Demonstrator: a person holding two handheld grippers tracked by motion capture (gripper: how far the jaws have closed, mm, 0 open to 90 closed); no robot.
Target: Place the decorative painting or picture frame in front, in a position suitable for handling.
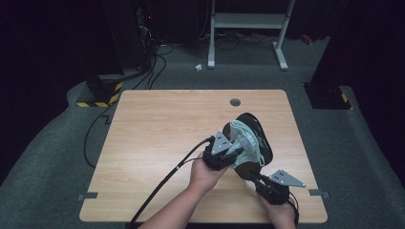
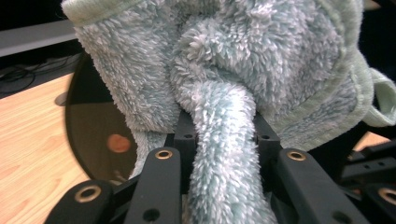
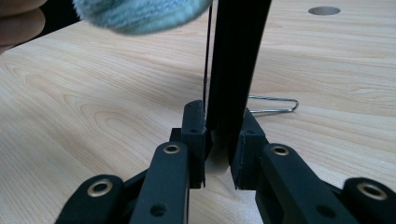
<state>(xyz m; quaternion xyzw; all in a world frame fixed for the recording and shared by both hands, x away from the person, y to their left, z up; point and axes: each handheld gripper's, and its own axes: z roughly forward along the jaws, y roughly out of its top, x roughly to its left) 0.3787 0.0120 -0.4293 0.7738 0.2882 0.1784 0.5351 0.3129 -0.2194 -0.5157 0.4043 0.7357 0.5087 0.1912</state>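
Black round frying pan (image 1: 255, 136) was tilted over pale wooden counter (image 1: 157, 143), toward 3 o'clock. Right gripper (image 3: 218, 149) jaws pinched its handle. Left gripper (image 2: 223, 154) jaws pinched fluffy pale-green cloth (image 2: 224, 70) against pan. Best: hold pan steady, wipe with firm circles.

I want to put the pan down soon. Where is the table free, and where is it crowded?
The table is bare on the whole left half and along the far edge beside the grommet hole. It is crowded near the right front, where both claws hold the pan and cloth.
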